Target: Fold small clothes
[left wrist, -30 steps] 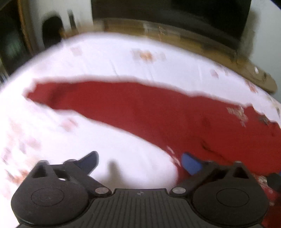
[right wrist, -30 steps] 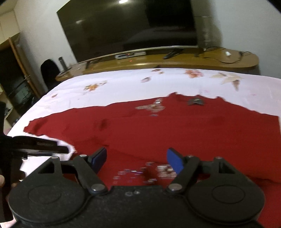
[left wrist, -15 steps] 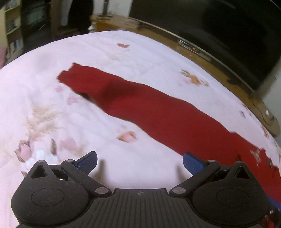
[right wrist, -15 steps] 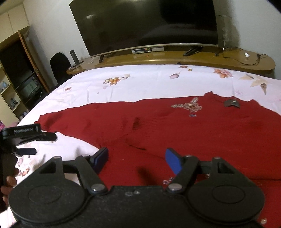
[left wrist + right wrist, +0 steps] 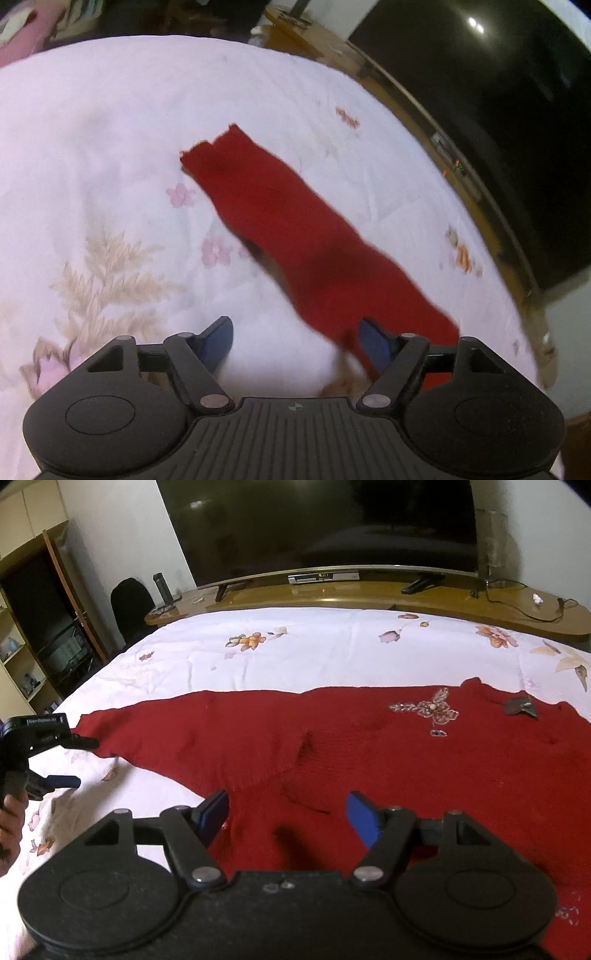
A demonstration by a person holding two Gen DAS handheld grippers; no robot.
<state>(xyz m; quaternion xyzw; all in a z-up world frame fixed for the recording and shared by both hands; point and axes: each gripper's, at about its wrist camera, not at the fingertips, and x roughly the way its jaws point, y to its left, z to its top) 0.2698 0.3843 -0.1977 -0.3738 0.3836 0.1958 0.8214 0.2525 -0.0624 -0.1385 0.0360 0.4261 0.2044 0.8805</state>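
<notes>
"GenRobot.AI" label (image 5: 41,720) on left gripper (image 5: 75,762)

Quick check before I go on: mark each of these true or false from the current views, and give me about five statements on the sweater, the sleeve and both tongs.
1. The red sweater lies spread flat on the floral bedsheet. True.
2. The right tongs have lifted a fold of the sweater. False: their jaws stand apart over the flat knit, nothing pinched.
3. The sleeve is folded over the body. False: it stretches out straight on the sheet.
4. A beaded ornament sits on the sweater's front. True.
5. The left tongs clamp the cuff. False: their jaws are closing with nothing gripped; the cuff lies far ahead.
</notes>
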